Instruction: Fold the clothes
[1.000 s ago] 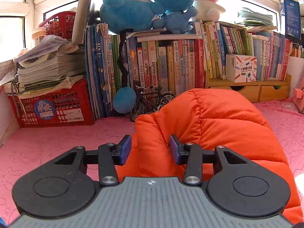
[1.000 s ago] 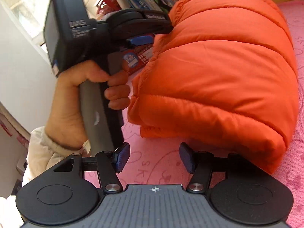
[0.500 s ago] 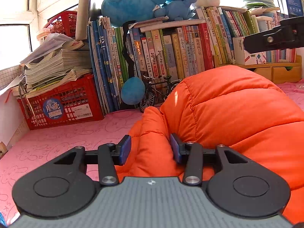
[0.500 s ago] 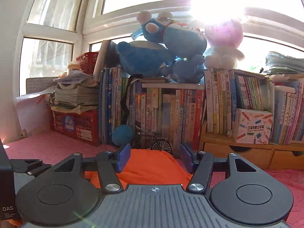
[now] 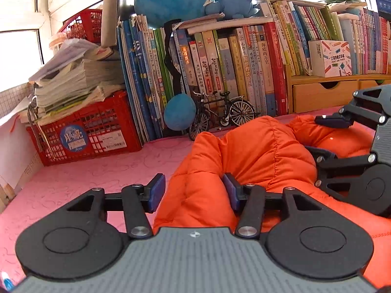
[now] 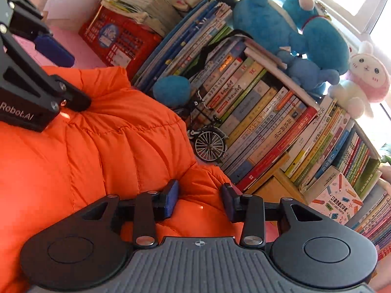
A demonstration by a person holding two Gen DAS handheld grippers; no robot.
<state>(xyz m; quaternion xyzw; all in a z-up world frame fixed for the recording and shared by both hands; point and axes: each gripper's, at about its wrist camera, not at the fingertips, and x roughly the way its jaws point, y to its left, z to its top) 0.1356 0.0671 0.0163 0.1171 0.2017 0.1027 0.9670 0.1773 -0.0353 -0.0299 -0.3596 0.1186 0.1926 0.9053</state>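
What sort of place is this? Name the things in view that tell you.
Probably a child's bedroom or study corner at home: a long row of books, plush toys on top of them, and an orange puffer jacket lying on a pink mat.

right tongs [image 6: 199,201] now down on orange jacket [image 6: 102,141], jacket flattened

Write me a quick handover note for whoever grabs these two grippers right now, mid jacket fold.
Left gripper: open, jaws straddling a puffy ridge of the orange jacket at its near edge, not clamped.
Right gripper: open, jaws either side of a jacket bulge on the side toward the books, not clamped.
Jacket: bunched in a mound on the pink mat, in front of the toy bicycle.
Done: jacket looks partly gathered; neither gripper holds it.
Left: close on the fabric, finish the fold, flatten the bundle. Mind the bicycle close behind.
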